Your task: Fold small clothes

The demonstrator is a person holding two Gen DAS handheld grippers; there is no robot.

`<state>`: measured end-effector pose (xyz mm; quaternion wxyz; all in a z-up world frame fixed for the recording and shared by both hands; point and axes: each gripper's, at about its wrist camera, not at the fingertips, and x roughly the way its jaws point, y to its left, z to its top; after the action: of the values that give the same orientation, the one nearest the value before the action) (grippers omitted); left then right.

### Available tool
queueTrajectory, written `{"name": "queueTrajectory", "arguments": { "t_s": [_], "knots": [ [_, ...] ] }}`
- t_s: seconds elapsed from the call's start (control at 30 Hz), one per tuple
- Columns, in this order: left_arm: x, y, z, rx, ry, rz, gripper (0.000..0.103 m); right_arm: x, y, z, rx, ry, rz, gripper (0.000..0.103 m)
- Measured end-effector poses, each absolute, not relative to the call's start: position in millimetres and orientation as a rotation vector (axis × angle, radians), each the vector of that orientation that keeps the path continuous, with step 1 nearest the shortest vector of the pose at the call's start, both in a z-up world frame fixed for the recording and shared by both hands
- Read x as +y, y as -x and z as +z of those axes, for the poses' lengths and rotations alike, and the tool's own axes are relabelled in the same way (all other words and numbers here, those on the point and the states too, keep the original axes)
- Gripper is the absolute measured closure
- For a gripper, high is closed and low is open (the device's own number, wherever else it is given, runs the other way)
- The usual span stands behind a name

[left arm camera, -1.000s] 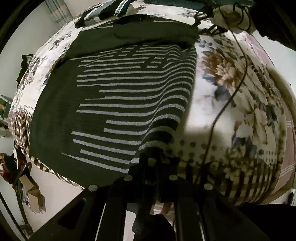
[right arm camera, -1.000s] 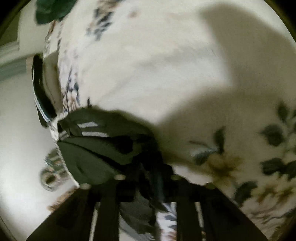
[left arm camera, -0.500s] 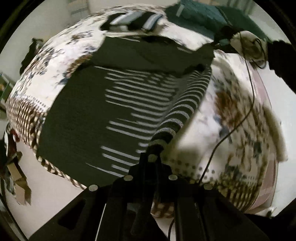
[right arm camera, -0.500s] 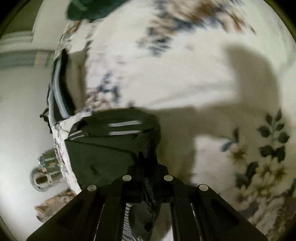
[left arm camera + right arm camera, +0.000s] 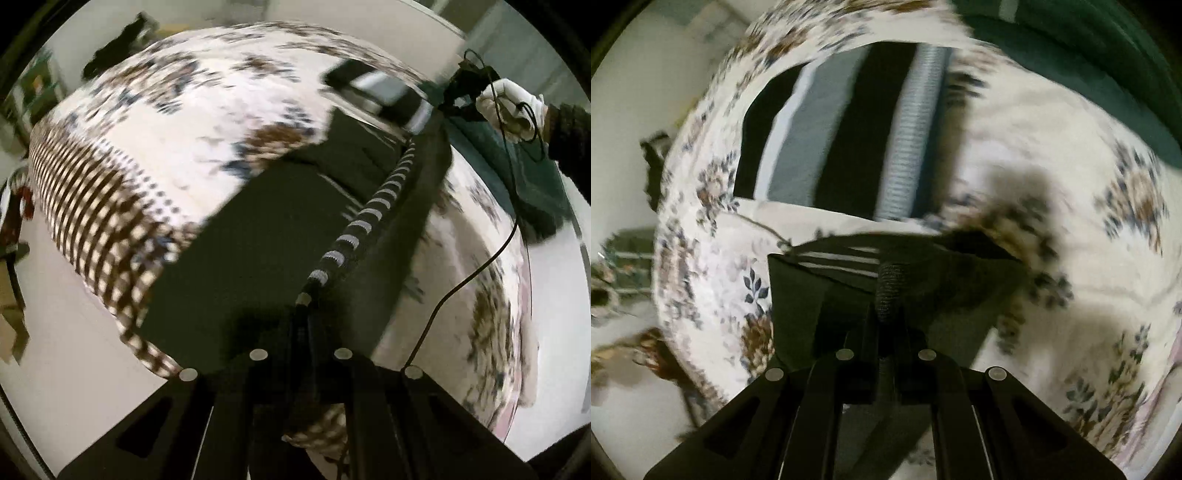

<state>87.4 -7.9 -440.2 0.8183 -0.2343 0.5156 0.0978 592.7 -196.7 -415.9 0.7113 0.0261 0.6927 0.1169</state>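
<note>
A dark sweater with grey stripes (image 5: 258, 236) lies on a floral bedspread (image 5: 192, 122). My left gripper (image 5: 304, 306) is shut on its striped edge, and that edge runs taut up to the far right, where a white-gloved hand (image 5: 511, 107) holds the right gripper. In the right wrist view my right gripper (image 5: 888, 306) is shut on a bunched dark edge of the sweater (image 5: 827, 295), lifted above the bedspread (image 5: 1034, 155). The half of the sweater between the two grippers stands folded over the rest.
A folded black, grey and white striped garment (image 5: 842, 136) lies beyond the sweater, also seen as the striped garment (image 5: 384, 92). A dark green cloth (image 5: 1089, 62) lies at the far edge. A black cable (image 5: 476, 273) trails over the bed. Floor shows left of the bed.
Both grippers have lifted and swung sideways with the sweater's edge, folding the striped half over so the plain dark back shows. The right gripper's jaws closed on the cloth.
</note>
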Motion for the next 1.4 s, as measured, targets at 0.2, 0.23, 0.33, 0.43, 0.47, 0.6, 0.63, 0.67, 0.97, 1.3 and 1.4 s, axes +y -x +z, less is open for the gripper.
{"name": "queueTrajectory", "arguments": {
  "t_s": [0.2,0.23,0.33,0.43,0.47,0.6,0.63,0.67,0.97,1.3,1.4],
  "knots": [
    [66.3,-97.0,-499.2,1.087,0.626,0.211,0.100,-63.2,-613.2,-470.7,1.539,0.150,0.195,0.098],
    [74.4,-100.0,-510.8,1.103,0.627,0.210,0.100,-51.0,-614.7,-477.3,1.538,0.166,0.190,0.098],
    [96.6,-99.8,-530.8,1.123,0.629,0.224,0.100,-13.9,-621.8,-502.1,1.542,0.180,0.148,0.098],
    [111.7,-97.4,-550.6,1.159,0.637,0.231,0.100,3.8,-625.2,-526.5,1.572,0.190,0.122,0.098],
    [115.5,-97.4,-558.8,1.179,0.636,0.232,0.100,4.4,-625.4,-532.7,1.579,0.169,0.113,0.098],
    [129.7,-95.7,-571.0,1.224,0.668,0.245,0.096,1.5,-618.8,-534.8,1.589,0.113,0.187,0.084],
    [134.7,-91.8,-570.2,1.228,0.671,0.276,0.096,-1.8,-614.1,-532.2,1.605,0.098,0.229,0.069],
    [139.7,-87.8,-570.5,1.230,0.683,0.292,0.096,-7.9,-607.0,-527.7,1.619,0.081,0.248,0.060],
    [161.5,-30.7,-572.0,1.292,0.756,0.459,0.073,-44.6,-418.9,-570.0,1.963,-0.192,0.508,0.049],
    [130.2,-65.7,-536.7,1.262,0.654,0.392,0.068,-66.4,-347.6,-589.4,1.827,-0.715,0.722,0.048],
    [125.2,-77.5,-528.0,1.255,0.642,0.355,0.063,-138.0,-323.6,-571.4,1.805,-0.705,0.665,0.048]
  ]
}}
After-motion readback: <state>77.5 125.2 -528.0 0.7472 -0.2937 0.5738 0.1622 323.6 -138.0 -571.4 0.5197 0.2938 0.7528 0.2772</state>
